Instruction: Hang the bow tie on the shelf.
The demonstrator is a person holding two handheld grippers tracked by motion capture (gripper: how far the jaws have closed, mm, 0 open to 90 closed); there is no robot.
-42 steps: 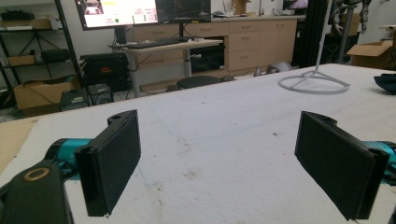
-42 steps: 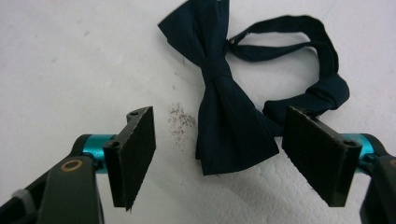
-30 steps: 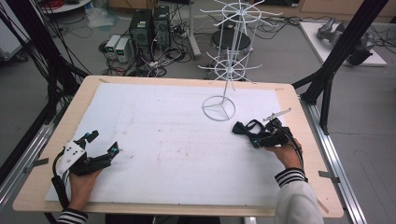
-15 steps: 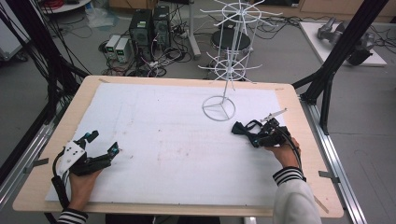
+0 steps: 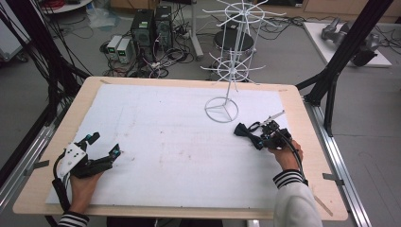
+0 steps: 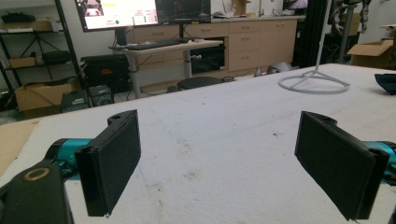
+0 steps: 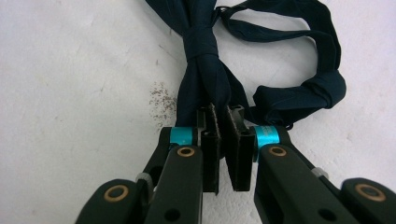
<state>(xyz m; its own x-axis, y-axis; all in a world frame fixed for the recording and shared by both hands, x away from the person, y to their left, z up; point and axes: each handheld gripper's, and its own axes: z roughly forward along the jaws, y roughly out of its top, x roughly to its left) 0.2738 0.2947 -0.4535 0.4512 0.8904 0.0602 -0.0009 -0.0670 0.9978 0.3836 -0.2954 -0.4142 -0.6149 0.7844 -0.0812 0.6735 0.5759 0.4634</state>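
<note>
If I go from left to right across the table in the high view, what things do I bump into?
Left tool, open on the white mat → white wire stand → dark bow tie → right tool, shut on the bow tie.

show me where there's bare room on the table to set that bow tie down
The widest free patch is the white mat between the left tool and the wire stand. The far left corner is bare too. It is crowded only at the right: the stand's ring base sits just beyond the right tool, which is shut on the bow tie.
</note>
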